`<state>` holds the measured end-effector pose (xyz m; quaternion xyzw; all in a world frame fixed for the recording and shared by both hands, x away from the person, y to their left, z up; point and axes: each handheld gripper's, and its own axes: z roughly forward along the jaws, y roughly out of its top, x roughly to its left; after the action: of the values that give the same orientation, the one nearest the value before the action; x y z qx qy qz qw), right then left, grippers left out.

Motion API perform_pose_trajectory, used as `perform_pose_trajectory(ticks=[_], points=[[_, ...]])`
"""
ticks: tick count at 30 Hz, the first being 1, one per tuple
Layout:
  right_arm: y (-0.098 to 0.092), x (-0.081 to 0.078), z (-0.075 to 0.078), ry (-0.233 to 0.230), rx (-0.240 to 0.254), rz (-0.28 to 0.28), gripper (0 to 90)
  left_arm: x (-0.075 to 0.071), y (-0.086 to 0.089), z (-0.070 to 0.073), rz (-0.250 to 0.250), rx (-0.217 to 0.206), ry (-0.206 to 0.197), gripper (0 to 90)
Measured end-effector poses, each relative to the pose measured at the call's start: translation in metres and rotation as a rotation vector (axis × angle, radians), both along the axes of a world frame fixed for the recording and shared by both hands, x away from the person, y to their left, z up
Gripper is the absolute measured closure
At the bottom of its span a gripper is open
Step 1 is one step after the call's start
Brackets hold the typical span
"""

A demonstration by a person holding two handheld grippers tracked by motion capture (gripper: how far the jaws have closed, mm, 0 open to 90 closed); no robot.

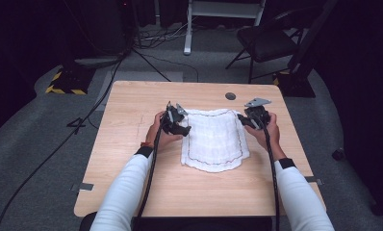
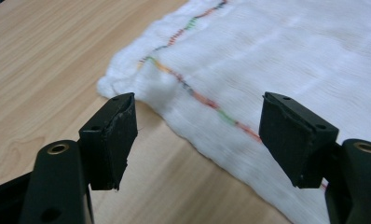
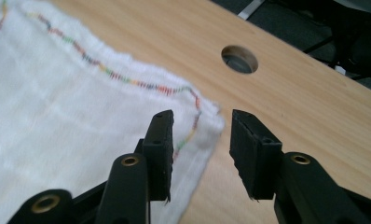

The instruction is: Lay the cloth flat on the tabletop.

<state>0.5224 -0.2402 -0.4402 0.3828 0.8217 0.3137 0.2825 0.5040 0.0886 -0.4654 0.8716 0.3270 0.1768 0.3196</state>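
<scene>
Wood tabletop [image 1: 132, 192], white cloth [image 1: 213, 139] lying folded at its middle. Left gripper [image 1: 176, 121] at the cloth's far-left corner, fingers [image 2: 110, 140] apart, straddling the edge, not pinching. Right gripper [image 1: 249, 120] at the far-right corner, fingers [image 3: 158, 149] apart too, corner between them.

Cloth [image 1: 213, 139] on table [image 1: 132, 106] centre; cable hole [image 1: 230, 96] behind; chair [image 1: 266, 43] beyond.

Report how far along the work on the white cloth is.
Done: the white cloth lies spread on the table. In hand: the left gripper and right gripper stand open at its far corners, neither pinching fabric. Left: gripping and, probably, folding; no fold shows yet.
</scene>
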Motion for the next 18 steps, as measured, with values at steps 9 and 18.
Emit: perform_pose_trajectory(ticks=[9,18], points=[[-0.036,-0.060,-0.013,0.080,0.043,0.145,52.1,-0.054,-0.006,0.000,-0.157,0.019,0.037,23.4],[-0.033,-0.091,-0.029,0.140,0.010,0.231,49.1,-0.077,-0.006,-0.017,-0.190,0.088,0.073,23.6]])
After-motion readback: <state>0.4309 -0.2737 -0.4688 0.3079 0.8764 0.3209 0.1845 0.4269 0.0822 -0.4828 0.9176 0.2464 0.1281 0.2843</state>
